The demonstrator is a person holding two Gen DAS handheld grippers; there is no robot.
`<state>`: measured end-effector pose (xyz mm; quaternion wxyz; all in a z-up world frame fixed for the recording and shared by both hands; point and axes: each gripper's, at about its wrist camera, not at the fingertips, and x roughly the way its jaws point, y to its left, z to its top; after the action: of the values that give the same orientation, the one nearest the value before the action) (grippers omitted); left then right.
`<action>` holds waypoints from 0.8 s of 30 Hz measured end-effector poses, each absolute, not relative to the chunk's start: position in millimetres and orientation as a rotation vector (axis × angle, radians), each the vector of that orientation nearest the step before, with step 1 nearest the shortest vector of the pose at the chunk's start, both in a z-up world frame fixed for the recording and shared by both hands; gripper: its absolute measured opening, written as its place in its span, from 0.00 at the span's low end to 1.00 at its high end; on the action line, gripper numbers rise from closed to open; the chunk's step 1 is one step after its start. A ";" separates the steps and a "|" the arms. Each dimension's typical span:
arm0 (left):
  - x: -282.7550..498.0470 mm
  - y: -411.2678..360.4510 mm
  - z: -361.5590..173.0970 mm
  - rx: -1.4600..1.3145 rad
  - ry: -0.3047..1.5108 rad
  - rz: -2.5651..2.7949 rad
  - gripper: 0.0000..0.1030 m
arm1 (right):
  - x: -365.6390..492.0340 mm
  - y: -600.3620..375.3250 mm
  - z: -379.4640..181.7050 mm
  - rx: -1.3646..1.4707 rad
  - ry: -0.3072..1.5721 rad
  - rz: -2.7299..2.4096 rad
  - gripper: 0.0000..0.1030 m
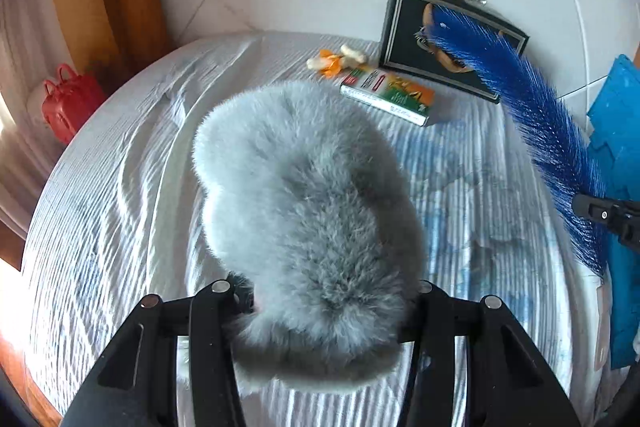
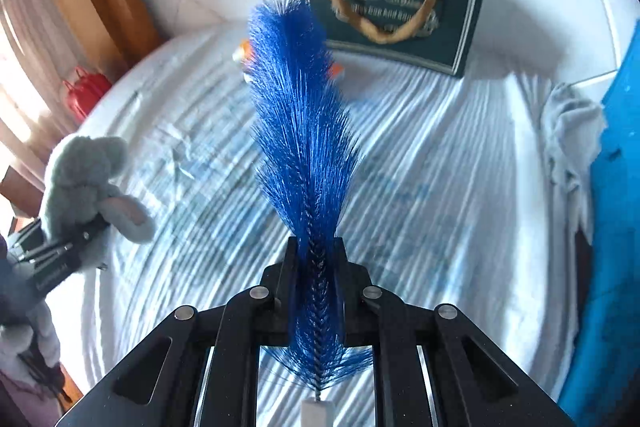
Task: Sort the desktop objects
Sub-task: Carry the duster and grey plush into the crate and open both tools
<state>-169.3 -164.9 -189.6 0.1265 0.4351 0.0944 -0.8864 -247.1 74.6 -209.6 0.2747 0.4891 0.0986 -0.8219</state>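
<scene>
Plush toy's (image 2: 86,179) ear shows only from right wrist.

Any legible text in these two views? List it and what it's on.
Dark bag: two lines of pale lettering across its front, too blurred to read.
Small printed box: red label and print on its face and side, too small to read.
Left tongs' body: a short pale marking, illegible.
Nothing else carries text.

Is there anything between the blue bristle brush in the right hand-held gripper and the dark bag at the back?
Nothing visible blocks it. The right hand-held gripper holds the blue bristle brush above the white striped cloth. Bare cloth lies before the dark bag; the small printed box lies left of that line.
</scene>
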 end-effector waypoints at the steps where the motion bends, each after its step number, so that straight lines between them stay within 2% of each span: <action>1: -166.6 -159.6 -180.2 1.246 0.264 -2.604 0.45 | -242.3 78.8 -195.7 1.291 0.252 -2.225 0.13; 7: -159.2 -117.6 -123.2 1.131 0.186 -2.759 0.45 | -208.6 107.8 -106.5 1.139 0.219 -2.376 0.13; 13: -173.7 -56.3 -52.6 0.999 0.093 -2.945 0.45 | -211.5 166.1 -17.6 1.051 0.148 -2.542 0.13; 21: -215.4 66.3 57.0 0.853 -0.050 -3.201 0.45 | -233.5 275.7 98.2 1.007 0.077 -2.777 0.13; 24: -230.9 123.8 86.0 0.864 -0.072 -3.293 0.45 | -239.9 321.8 124.0 1.033 0.096 -2.839 0.13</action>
<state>-230.9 123.8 86.0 -0.1315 0.2515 -0.0209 -0.9586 -239.9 321.8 124.0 0.0596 0.3413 0.0315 -0.9376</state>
